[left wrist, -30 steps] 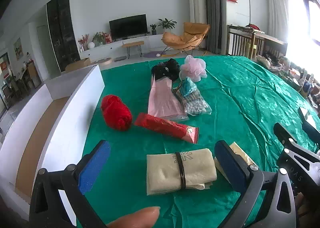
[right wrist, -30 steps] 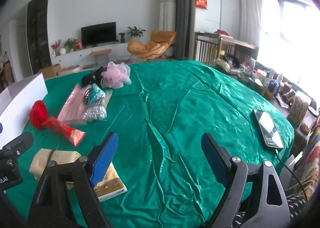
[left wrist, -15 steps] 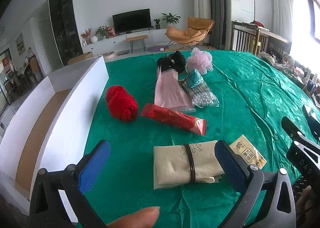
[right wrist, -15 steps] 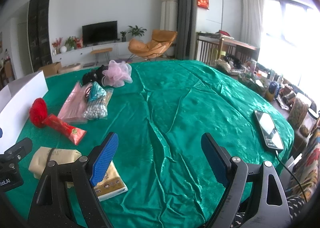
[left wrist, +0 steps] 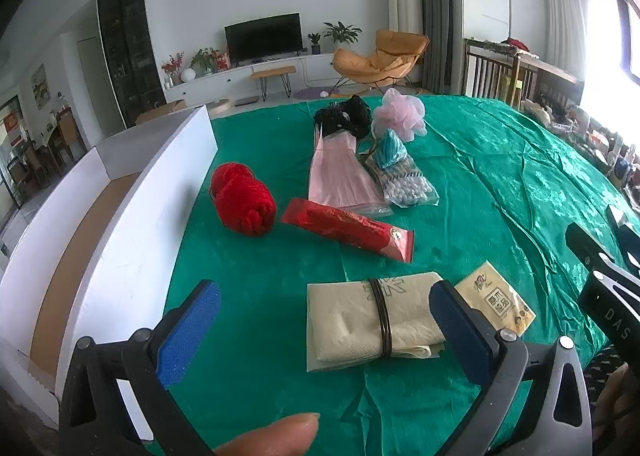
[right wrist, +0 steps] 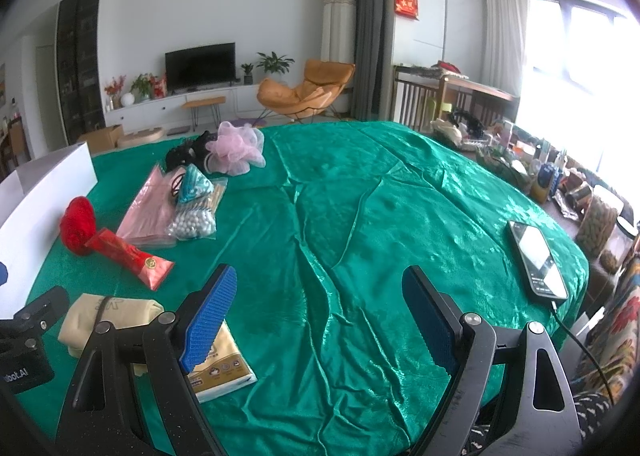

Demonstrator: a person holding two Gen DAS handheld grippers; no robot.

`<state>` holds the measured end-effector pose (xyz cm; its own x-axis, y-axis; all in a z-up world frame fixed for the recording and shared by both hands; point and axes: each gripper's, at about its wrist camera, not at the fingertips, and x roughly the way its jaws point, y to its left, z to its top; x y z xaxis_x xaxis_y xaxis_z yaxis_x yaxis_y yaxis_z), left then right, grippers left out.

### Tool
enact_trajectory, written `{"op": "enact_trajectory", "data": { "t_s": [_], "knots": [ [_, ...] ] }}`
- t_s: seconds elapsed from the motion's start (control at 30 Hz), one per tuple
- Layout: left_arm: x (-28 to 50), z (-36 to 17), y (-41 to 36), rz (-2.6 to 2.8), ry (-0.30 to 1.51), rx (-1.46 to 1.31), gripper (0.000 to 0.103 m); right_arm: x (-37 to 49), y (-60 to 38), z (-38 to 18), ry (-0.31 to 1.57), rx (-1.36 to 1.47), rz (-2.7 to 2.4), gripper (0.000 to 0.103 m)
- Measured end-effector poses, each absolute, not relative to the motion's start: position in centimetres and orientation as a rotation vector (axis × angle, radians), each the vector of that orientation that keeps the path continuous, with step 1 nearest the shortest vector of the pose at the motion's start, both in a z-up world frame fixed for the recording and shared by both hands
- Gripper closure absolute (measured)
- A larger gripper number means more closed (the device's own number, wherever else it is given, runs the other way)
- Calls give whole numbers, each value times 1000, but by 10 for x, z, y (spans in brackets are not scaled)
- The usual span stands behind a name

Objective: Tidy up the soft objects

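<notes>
Left hand-held gripper (left wrist: 324, 330): jaws wide apart, holding nothing, hovering low over the green-clothed surface (left wrist: 480, 183). Right hand-held gripper (right wrist: 316, 314): also wide open and empty, over bare cloth.

Nearest in the left view: folded cream cloth (left wrist: 372, 326) bound with a dark band, lying flat, partly between the left fingers' line of sight and touching neither. Yellow tissue pack (left wrist: 496, 302) lies just beside its right edge, partly hidden behind the right blue pad.

Next out: long red packet (left wrist: 348, 230), lying diagonally. Red yarn ball (left wrist: 242, 199) sits just left of it, near the white box wall (left wrist: 132, 240). The box (left wrist: 60, 256) runs along the left edge of the surface; brown floor visible inside.

Further: pink plastic bag (left wrist: 340, 175), flat. A clear bag of white beads (left wrist: 408, 183) lies against its right side, with a teal bundle (left wrist: 390, 147) on top.

Far end: black mesh item (left wrist: 344, 119) and pink bath pouf (left wrist: 400, 115), side by side and touching.

Right view: phone (right wrist: 536, 260) with cable attached, screen up, near the right edge of the surface, well apart from the soft items.
</notes>
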<state>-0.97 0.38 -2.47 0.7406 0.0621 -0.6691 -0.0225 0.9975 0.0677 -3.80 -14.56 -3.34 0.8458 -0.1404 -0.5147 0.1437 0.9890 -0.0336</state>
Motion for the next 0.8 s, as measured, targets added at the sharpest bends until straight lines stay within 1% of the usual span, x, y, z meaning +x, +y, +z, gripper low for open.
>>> {"op": "enact_trajectory", "data": {
  "t_s": [0.8],
  "knots": [
    [-10,-30,9,48,753,42,0,-38,-145,-33,543,3,-150,16]
  ]
}}
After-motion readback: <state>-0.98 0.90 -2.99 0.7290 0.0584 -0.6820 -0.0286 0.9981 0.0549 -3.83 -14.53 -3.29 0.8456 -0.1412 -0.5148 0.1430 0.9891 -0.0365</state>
